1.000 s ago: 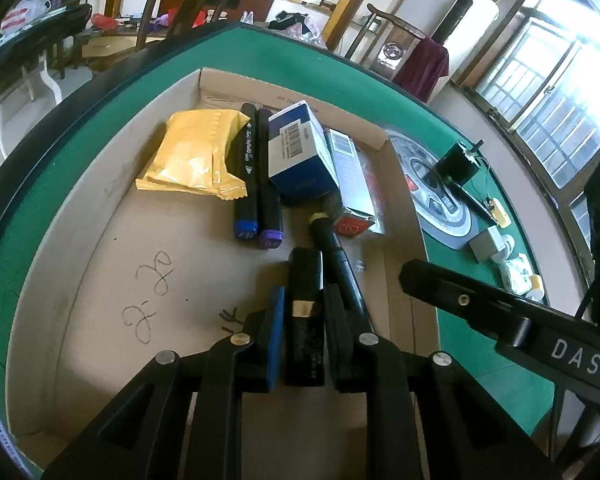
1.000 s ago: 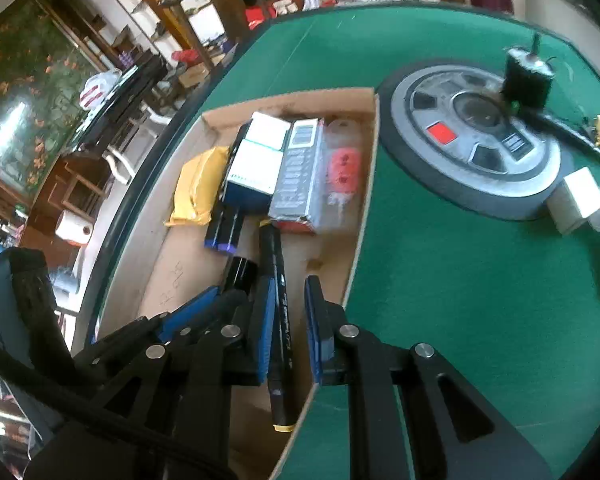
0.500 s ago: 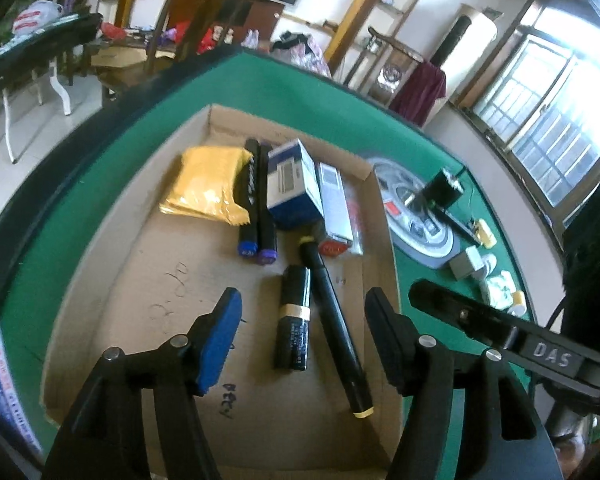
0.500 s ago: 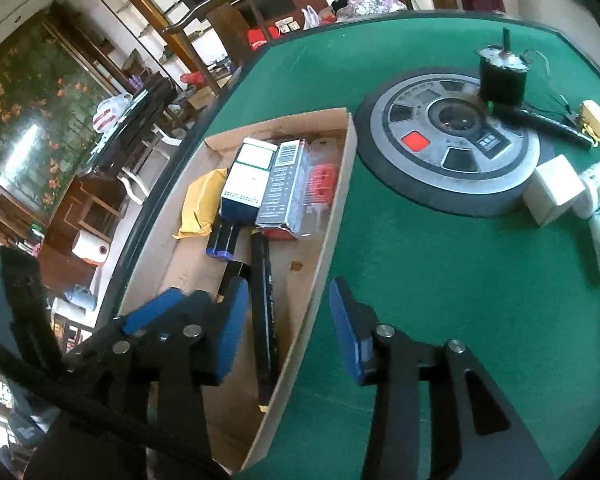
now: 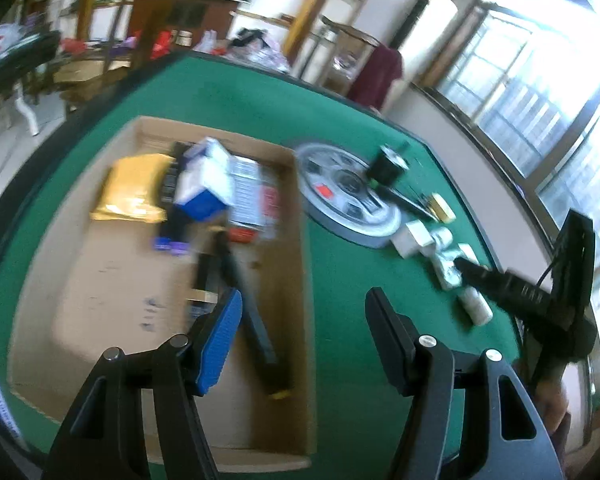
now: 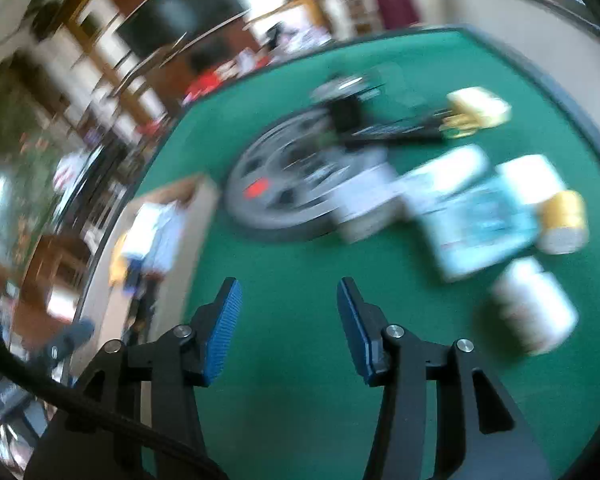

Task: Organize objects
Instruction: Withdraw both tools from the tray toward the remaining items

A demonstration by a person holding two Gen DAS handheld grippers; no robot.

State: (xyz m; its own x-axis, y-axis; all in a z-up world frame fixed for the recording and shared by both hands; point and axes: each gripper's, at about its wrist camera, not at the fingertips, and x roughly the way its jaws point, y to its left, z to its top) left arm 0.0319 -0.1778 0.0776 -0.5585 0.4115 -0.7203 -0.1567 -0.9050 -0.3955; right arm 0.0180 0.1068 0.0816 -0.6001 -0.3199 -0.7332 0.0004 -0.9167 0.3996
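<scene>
Left gripper [image 5: 304,312]: fingers spread, nothing between, above cardboard tray [image 5: 100,280] edge. Right gripper [image 6: 288,308]: jaws opening, empty, over green table [image 6: 292,264]. In tray, nearest: long black marker [image 5: 256,320], yellow-tipped, lying diagonal; short black tube [image 5: 206,280] just beside. Farther: blue-and-white box [image 5: 204,184], yellow packet [image 5: 134,188]. On felt beyond: white bottle [image 6: 534,312], blurred pale packets, grey disc [image 6: 276,188].

Black markers [image 5: 252,312] lie inside the cardboard tray [image 5: 100,280].
</scene>
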